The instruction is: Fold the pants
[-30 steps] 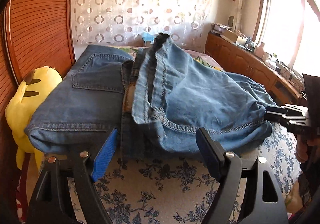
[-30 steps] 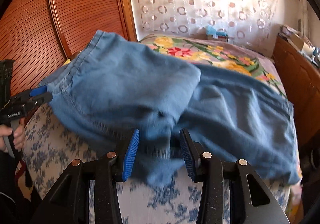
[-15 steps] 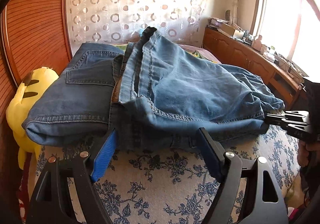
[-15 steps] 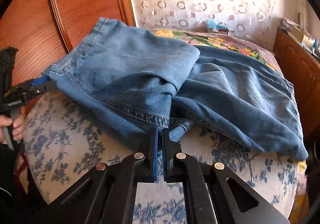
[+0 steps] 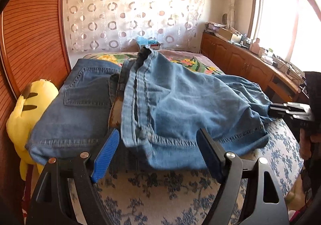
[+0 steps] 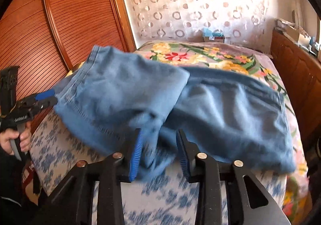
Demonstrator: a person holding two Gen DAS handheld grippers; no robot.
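Note:
Blue jeans (image 5: 180,104) lie folded in a heap on the bed (image 5: 160,188), a back pocket showing on the left part. My left gripper (image 5: 158,144) is open wide at the near hem, its pads (image 5: 106,152) on either side of the cloth and not pressing it. In the right wrist view the jeans (image 6: 220,116) are blurred. My right gripper (image 6: 159,144) has its jaws opening, with a loose bunch of hem between them. The right gripper (image 5: 270,109) shows at the jeans' right edge, and the left gripper (image 6: 52,98) at their left edge, held by a hand (image 6: 18,140).
A yellow plush toy (image 5: 26,108) leans between the bed and a slatted wooden door (image 6: 70,14). A flowered blanket (image 6: 200,56) covers the far bed, with a small box (image 5: 152,45) at its end. A cluttered wooden cabinet (image 5: 250,64) runs under the window on the right.
The right gripper's jaws were apart around the hem, closed together half a second ago, and stand apart again with cloth between them. The jeans' upper layer shifted slightly. The left gripper stayed put.

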